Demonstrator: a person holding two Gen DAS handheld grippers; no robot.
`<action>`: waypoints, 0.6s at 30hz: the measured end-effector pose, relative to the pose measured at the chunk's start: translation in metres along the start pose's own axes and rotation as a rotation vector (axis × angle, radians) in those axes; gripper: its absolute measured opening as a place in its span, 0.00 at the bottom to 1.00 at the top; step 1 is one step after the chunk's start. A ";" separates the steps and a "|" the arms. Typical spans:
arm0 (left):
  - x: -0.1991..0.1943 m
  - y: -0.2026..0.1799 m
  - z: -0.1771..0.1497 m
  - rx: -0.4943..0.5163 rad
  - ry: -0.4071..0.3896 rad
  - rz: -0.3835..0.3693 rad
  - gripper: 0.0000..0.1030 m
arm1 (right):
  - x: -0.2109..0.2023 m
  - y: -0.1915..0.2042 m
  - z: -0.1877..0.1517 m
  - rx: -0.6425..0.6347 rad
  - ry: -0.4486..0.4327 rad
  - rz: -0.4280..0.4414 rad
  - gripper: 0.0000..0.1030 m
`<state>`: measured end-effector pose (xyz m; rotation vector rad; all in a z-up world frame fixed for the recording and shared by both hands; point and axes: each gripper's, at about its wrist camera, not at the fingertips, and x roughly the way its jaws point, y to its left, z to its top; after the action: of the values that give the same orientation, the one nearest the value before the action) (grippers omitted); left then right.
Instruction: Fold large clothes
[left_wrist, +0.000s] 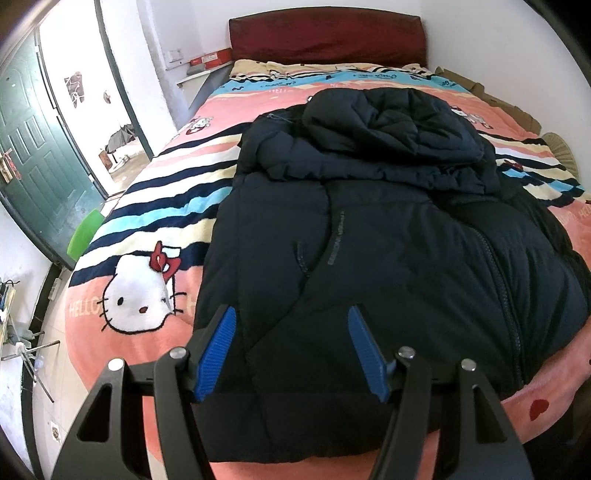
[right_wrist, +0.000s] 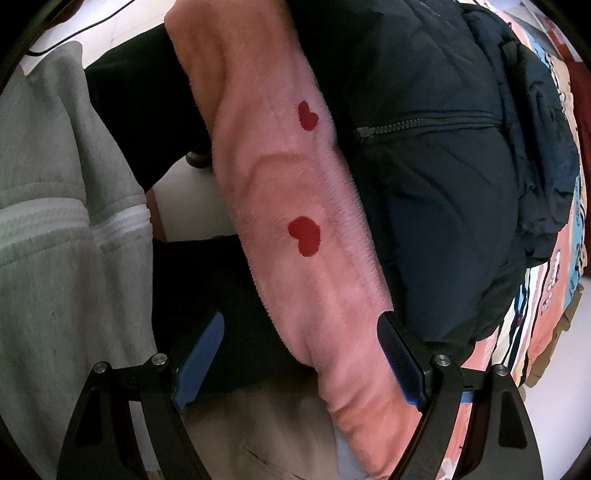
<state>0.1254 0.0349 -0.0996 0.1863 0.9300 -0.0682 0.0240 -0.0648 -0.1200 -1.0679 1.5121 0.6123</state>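
Two grippers hang over the foot of a bed, both with jaws spread wide and nothing gripped. The left gripper (left_wrist: 291, 350) points down over the near hem of a dark jacket (left_wrist: 388, 258); its blue pads (left_wrist: 218, 350) stand apart with jacket fabric showing between them, and they do not pinch it. The jacket lies lengthwise on a pink blanket (left_wrist: 140, 343), zip side up, its hood (left_wrist: 391, 125) bunched at the far end toward the red headboard (left_wrist: 325, 40). A white cat figure (left_wrist: 136, 295) is printed on the blanket just left of the jacket. The right gripper (right_wrist: 301, 354) points steeply down at the blanket (right_wrist: 295, 177) edge, where two red hearts (right_wrist: 304, 236) show; the jacket (right_wrist: 424, 184) lies just beyond that edge. A grey garment (right_wrist: 55, 221) hangs on the left in the right wrist view.
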 end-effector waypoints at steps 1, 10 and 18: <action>0.000 0.000 0.000 0.000 0.000 0.000 0.60 | 0.000 0.001 0.000 -0.001 0.002 0.001 0.82; 0.001 -0.001 0.001 0.001 0.000 0.000 0.60 | 0.001 0.002 0.000 -0.004 0.006 0.004 0.82; 0.002 0.001 0.001 -0.001 -0.002 0.001 0.60 | 0.002 0.001 -0.001 0.010 0.008 0.010 0.82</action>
<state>0.1272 0.0355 -0.1003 0.1862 0.9280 -0.0670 0.0228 -0.0663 -0.1219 -1.0568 1.5265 0.6073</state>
